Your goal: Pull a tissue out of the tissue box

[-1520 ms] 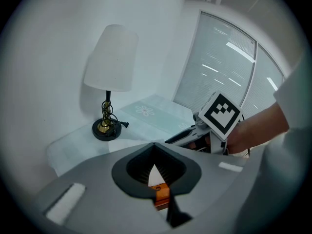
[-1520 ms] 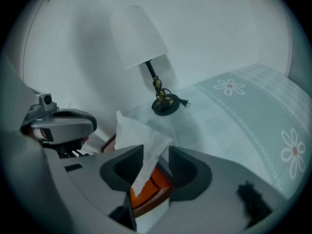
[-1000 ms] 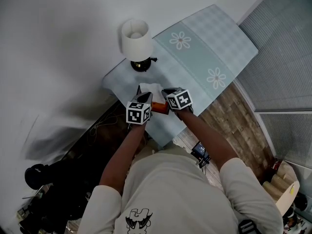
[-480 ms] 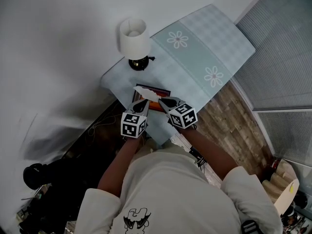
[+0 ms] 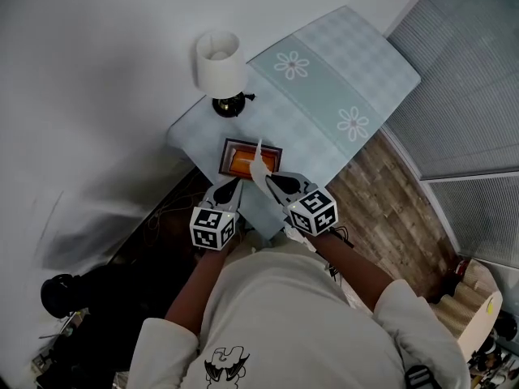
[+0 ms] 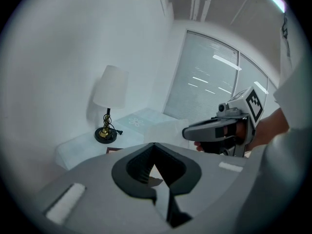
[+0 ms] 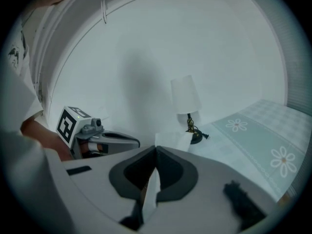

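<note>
jaws of right gripper (image 5: 272, 180) are clenching thin white tissue (image 5: 259, 167) over orange tissue box (image 5: 242, 162); left gripper (image 5: 230, 185) jaws are sitting closed, empty.

Beyond the left gripper (image 5: 230, 185), a white-shaded lamp (image 5: 220, 65) stands on a daisy-print tablecloth (image 5: 324, 79); window blinds (image 5: 474, 79) and wood floor (image 5: 381, 189) lie to its right.

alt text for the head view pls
The right gripper is shut on a tissue held above the tissue box on a pale blue table. The left gripper is beside it, and a lamp stands behind the box.
</note>
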{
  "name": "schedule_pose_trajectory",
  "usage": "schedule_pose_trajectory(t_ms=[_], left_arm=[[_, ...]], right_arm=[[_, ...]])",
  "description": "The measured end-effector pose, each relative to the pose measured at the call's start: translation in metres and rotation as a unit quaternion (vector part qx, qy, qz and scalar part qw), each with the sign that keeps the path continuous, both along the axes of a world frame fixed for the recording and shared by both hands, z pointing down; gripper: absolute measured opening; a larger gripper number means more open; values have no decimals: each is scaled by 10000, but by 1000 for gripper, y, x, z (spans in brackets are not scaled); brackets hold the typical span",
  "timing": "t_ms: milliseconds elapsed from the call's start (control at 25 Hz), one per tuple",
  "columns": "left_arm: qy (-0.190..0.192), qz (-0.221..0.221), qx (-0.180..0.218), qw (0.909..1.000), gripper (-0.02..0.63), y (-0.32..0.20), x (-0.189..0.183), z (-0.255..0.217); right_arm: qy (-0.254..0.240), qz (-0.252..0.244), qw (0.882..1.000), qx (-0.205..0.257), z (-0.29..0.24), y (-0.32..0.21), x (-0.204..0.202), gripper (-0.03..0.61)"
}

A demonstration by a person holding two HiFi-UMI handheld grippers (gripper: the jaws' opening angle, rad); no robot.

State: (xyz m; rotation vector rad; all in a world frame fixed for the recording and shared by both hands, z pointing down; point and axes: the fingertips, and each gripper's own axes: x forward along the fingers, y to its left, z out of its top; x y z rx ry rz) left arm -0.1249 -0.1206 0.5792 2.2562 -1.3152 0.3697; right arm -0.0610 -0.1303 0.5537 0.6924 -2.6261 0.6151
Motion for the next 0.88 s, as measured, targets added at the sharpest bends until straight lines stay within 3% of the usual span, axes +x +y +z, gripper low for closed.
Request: schedule_pose_trajectory(t_ms=[640, 880], left_arm=[[261, 274, 407, 9985, 6, 50, 26, -54], [313, 290, 470, 9980, 6, 55, 32, -58]], right_arm=[[-541, 320, 9979, 179, -55, 63, 22, 14], [-457, 284, 9983, 209, -50, 75, 27, 14]])
